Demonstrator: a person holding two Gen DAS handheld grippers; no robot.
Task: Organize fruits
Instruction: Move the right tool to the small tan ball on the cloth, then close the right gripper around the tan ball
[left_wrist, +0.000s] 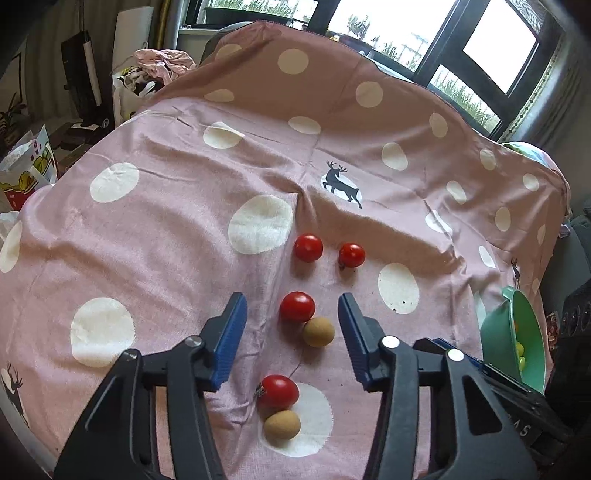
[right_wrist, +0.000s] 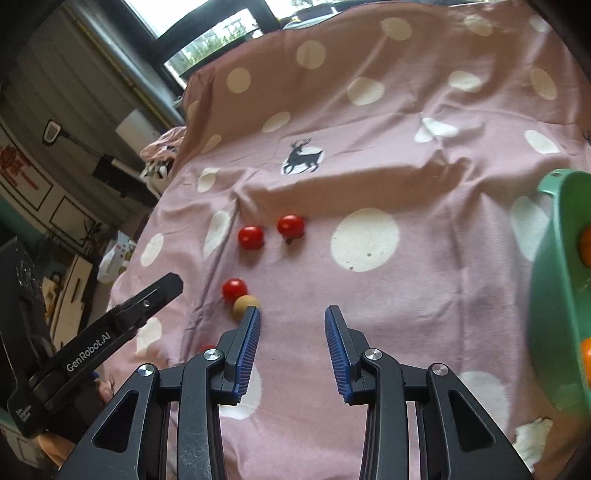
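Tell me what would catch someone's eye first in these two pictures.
Probably the four red cherry tomatoes scattered mid-cloth, two of them each touching a tan round fruit. They lie on a pink tablecloth with large white dots and a black deer print. At the right edge a mint-green bowl holds orange fruit, and both grippers' blue-padded fingers stand open and empty.

Four red cherry tomatoes and two tan round fruits lie loose ahead of the left gripper (left_wrist: 291, 308): a tomato (left_wrist: 297, 306) touching a tan fruit (left_wrist: 318, 331) between its fingers, another such pair nearer, two tomatoes beyond. The green bowl (left_wrist: 498, 325), far right, holds what may be yellow fruit.
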